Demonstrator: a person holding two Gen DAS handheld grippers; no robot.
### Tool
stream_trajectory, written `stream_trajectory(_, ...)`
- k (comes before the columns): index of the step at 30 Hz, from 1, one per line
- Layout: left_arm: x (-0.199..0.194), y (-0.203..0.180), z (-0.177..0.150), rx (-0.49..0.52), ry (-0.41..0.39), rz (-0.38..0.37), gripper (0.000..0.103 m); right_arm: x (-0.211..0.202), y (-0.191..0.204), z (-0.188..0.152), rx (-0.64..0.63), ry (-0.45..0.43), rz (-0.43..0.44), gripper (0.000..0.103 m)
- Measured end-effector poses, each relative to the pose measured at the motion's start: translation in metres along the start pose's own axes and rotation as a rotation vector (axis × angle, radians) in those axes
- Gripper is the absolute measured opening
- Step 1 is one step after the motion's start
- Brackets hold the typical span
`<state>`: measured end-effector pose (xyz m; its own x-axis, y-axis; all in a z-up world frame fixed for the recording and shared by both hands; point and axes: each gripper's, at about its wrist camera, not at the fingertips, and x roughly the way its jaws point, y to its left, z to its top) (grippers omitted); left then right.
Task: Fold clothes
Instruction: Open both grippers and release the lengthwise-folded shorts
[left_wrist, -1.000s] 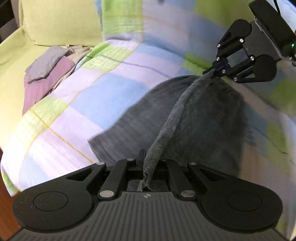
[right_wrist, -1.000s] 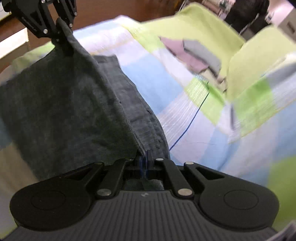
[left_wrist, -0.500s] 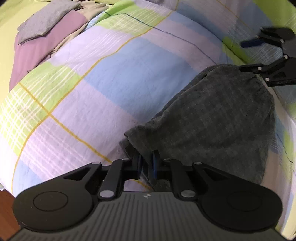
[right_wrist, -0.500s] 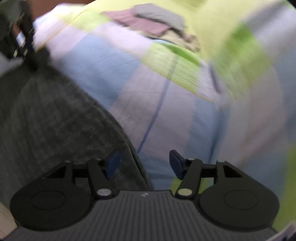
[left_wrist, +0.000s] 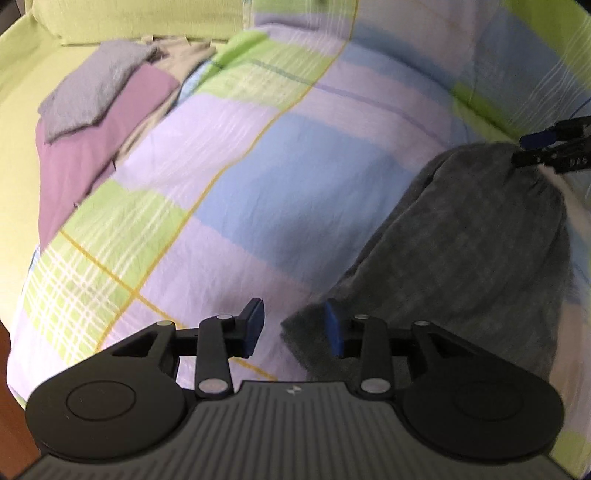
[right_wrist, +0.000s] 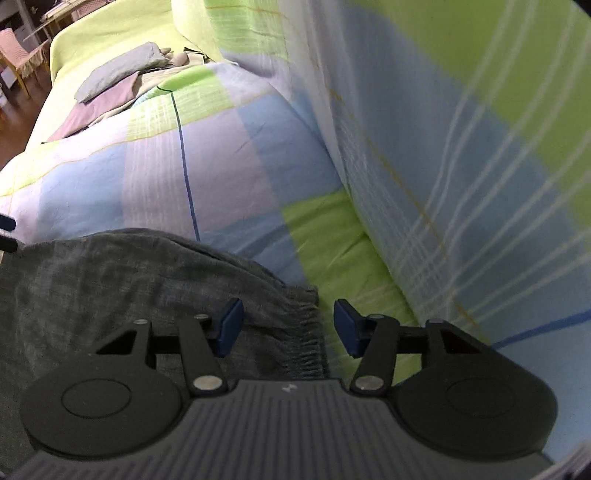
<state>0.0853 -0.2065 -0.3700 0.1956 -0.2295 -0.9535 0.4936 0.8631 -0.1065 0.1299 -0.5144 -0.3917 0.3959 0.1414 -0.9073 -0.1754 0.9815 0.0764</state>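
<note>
A dark grey cloth (left_wrist: 480, 240) lies folded on the checked cover (left_wrist: 258, 177), apart from both grippers' pads. My left gripper (left_wrist: 293, 326) hovers over its near corner, and its jaws are opening. That corner lies between the blue pads (left_wrist: 255, 325), beside the right one, unpressed. My right gripper (right_wrist: 288, 326) is over the cloth's (right_wrist: 110, 288) fringed far end, its jaws closing slightly. The fringe lies loose between its pads (right_wrist: 229, 325). In the left wrist view the right gripper (left_wrist: 532, 149) shows at the cloth's far corner.
A pile of folded clothes (left_wrist: 92, 96), grey on purple on beige, sits at the far left of the sofa (right_wrist: 110, 74). The checked backrest cushion (right_wrist: 461, 129) rises just right of my right gripper. A chair (right_wrist: 18, 55) and wooden floor lie beyond the sofa's end.
Both grippers held the cloth's top edge up a second ago. They lowered it onto the cover, let go and opened. The right gripper rolled round, and the cloth now lies flat.
</note>
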Motion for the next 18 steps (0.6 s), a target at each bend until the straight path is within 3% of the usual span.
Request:
stream_trajectory(2,0.003,-0.001,-0.005,0.011,0.006,-0.002,0.042,0.004,-0.004,-0.003,0.037,-0.004,0.035,0.016)
stream_trajectory(7,0.001,-0.004,-0.011,0.031,-0.013,-0.018,0.042,-0.014,0.017,-0.007,-0.125,-0.124,-0.014,0.016)
stream_trajectory(11,-0.001,-0.006,-0.019,0.058,-0.026,-0.014,0.042,-0.019,0.023,-0.009,-0.146,-0.193,-0.071,0.016)
stream_trajectory(15,-0.009,-0.003,-0.023,0.073,-0.050,-0.020,0.042,0.008,0.026,-0.014,-0.107,-0.139,-0.145,0.017)
stream_trajectory(16,-0.013,-0.001,-0.023,0.074,-0.060,-0.024,0.042,0.016,0.029,-0.016,-0.093,-0.110,-0.189,0.026)
stream_trajectory(18,-0.018,0.002,-0.022,0.079,-0.077,-0.038,0.042,0.010,0.040,-0.018,-0.085,-0.146,-0.278,0.038)
